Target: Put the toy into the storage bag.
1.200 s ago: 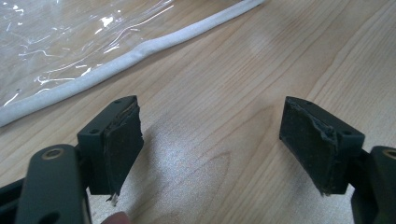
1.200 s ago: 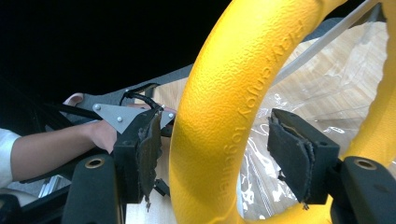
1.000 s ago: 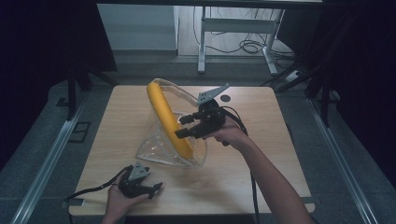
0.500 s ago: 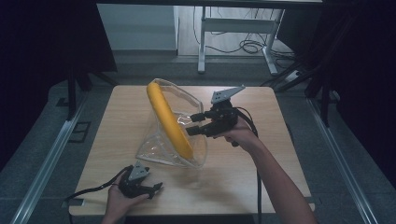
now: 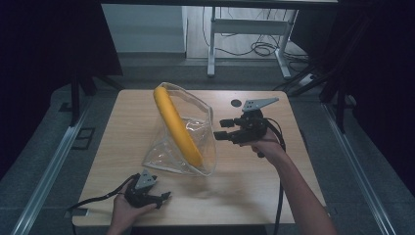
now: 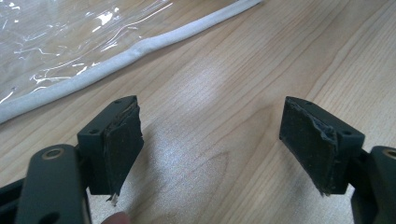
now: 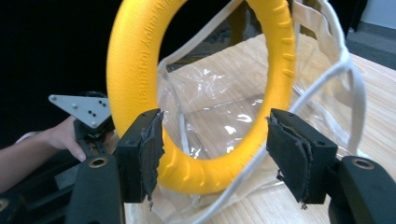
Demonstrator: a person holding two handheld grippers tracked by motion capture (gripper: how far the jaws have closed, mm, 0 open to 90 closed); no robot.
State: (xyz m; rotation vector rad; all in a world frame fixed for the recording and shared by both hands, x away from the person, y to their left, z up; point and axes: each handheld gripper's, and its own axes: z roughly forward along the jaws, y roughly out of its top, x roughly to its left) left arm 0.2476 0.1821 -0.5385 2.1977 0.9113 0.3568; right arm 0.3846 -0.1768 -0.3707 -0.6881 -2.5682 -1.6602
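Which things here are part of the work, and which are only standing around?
Part of the work, as it seems:
- yellow ring
- clear bag, ring stands in it
- right gripper, open, beside the bag
- left gripper, open, near the table edge

Only around:
- cables on the floor
- metal stand

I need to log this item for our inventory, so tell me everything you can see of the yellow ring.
The yellow ring is a thick, matte hoop that looks like foam or rubber, with raised lettering on its face and small ridges along its edge. It stands tilted on its edge inside the clear plastic bag, which has white piping, near the middle of the wooden table. Neither gripper touches it.
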